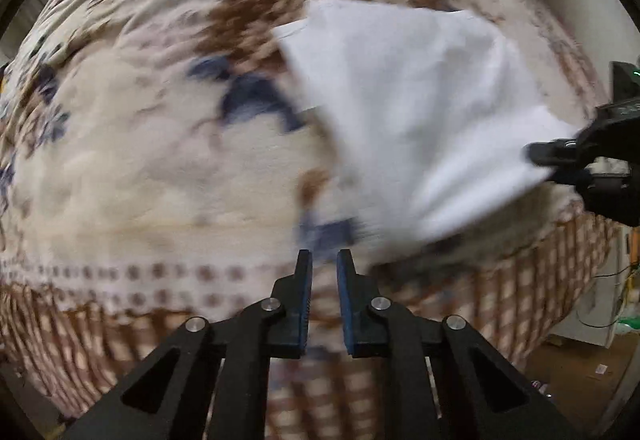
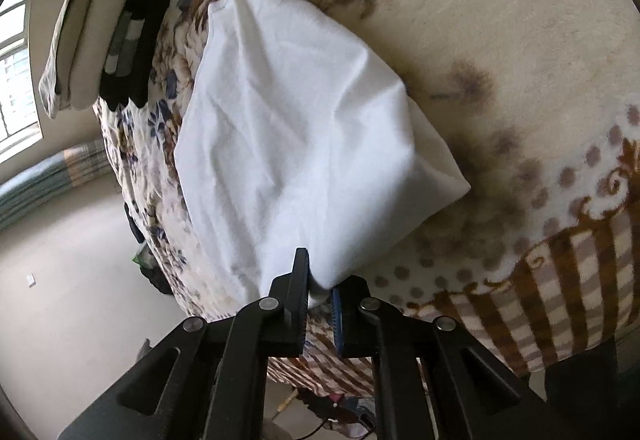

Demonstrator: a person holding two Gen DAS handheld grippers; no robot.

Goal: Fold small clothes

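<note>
A white, creased cotton garment (image 2: pixel 304 144) is lying part-lifted on a cream plush blanket with blue and brown flowers (image 2: pixel 500 12), and every other place here is given from that garment. Its near corner is being drawn up off the blanket, so the cloth is rising in a loose tent while its far edge is resting flat on the pile.

The right gripper (image 2: pixel 320 292) is pinching that near corner: a fold of white fabric is sitting squeezed between its black fingers, the blue pad of one finger (image 2: pixel 337 320) just showing beside the cloth. It is angling downward toward the garment from the blanket's checked brown-and-cream border (image 2: pixel 560 280). In the left wrist view the same gripper (image 1: pixel 560 156) is reaching in from the garment's right-hand corner, gripping the white cloth (image 1: pixel 420 112) there.

The left gripper (image 1: pixel 324 260) is pointing straight down at the blanket (image 1: pixel 132 160) just off the garment's lower edge, its blue-padded fingers (image 1: pixel 307 296) nearly pressed together with only a thin gap and nothing between them; it is not touching the white cloth.

Beyond the garment's far edge, a stack of folded beige and black clothes (image 2: pixel 100 40) is lying on the blanket, and a bright window (image 2: pixel 16 80) is showing past that stack.
</note>
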